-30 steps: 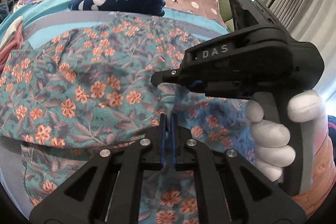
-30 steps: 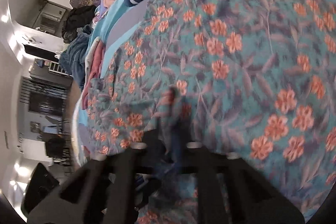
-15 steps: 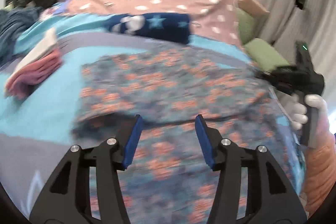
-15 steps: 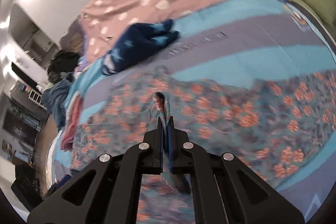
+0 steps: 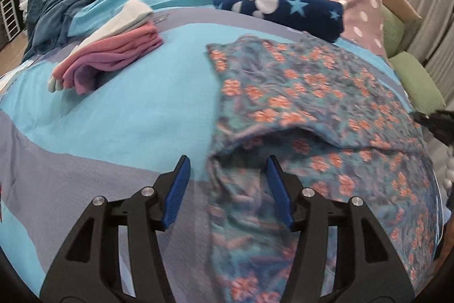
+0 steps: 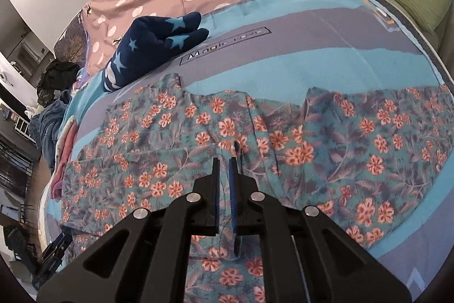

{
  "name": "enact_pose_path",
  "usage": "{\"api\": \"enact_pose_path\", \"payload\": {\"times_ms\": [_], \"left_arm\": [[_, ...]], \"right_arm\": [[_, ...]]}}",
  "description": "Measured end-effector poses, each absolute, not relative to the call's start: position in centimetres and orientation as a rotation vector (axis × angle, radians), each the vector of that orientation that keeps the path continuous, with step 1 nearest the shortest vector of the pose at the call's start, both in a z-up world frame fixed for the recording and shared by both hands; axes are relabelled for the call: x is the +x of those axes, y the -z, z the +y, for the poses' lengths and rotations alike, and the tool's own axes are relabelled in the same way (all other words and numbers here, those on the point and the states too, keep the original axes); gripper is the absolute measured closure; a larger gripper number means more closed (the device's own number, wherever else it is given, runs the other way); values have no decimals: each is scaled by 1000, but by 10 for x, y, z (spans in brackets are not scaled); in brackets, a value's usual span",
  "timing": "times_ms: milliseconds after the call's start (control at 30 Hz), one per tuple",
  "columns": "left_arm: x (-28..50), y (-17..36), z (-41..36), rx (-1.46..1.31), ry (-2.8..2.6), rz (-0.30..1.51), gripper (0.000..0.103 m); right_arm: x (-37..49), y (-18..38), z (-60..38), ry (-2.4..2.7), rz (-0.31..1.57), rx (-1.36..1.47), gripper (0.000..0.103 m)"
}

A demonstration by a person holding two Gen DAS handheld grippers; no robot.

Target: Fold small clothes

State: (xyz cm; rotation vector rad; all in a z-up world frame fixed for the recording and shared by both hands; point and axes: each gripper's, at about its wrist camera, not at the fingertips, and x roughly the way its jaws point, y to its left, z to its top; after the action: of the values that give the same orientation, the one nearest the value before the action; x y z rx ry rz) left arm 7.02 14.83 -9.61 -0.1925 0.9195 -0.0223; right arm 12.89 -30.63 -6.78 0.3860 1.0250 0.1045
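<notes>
Your left tool (image 5: 225,186) has just let go: its blue pads stand apart over the floral garment's (image 5: 326,110) near-left edge. Your right tool (image 6: 224,183) has just begun to part, a narrow gap, no cloth pinched. The garment now lies spread on the bed (image 6: 326,64), one fold laid. The bedsheet reads "Magic love" (image 6: 225,43).

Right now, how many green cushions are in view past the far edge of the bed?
2. The nearer green cushion lies beside the bed's far corner; the second green cushion sits just behind it, toward the wall. Others could be hidden beyond the frame.
</notes>
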Motion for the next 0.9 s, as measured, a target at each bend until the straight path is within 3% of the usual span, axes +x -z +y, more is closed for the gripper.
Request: {"api": "enact_pose_path", "payload": {"times_ms": [33, 67, 100, 233, 267, 300, 333, 400, 500, 667, 833, 900], "left_arm": [[73, 97, 151, -193, 13, 915, 47], [75, 97, 153, -195, 8, 912, 47], [76, 97, 154, -198, 2, 909, 47], [81, 100, 161, -202, -21, 903, 47], [82, 101, 162, -203, -23, 902, 47], [82, 100, 161, -204, -24, 899, 51], [82, 100, 162, -203, -25, 894, 63], [82, 99, 163, -215, 0, 889, 77], [79, 99, 159, -202, 18, 882, 86], [71, 98, 157, -204, 27, 873, 89], [68, 102, 162, -245, 55, 873, 90], [67, 104, 161, -245, 58, 867, 90]], "right_arm": [[129, 68, -306, -105, 1036, 386, 77], [126, 71, -305, -109, 1052, 390, 63], [123, 72, -304, -119, 1059, 394, 59], [116, 89, -298, -175, 1133, 430, 59], [115, 91, -296, -172, 1140, 414, 64], [113, 91, -293, -138, 1133, 358, 94], [111, 89, -291, -119, 1126, 325, 97], [106, 76, -292, -85, 1080, 293, 100], [102, 61, -291, -13, 1040, 175, 100], [108, 74, -293, 120, 1130, 91, 97], [130, 39, -240, -108, 1061, 121, 83], [146, 27, -194, -287, 1067, 113, 71]]}}
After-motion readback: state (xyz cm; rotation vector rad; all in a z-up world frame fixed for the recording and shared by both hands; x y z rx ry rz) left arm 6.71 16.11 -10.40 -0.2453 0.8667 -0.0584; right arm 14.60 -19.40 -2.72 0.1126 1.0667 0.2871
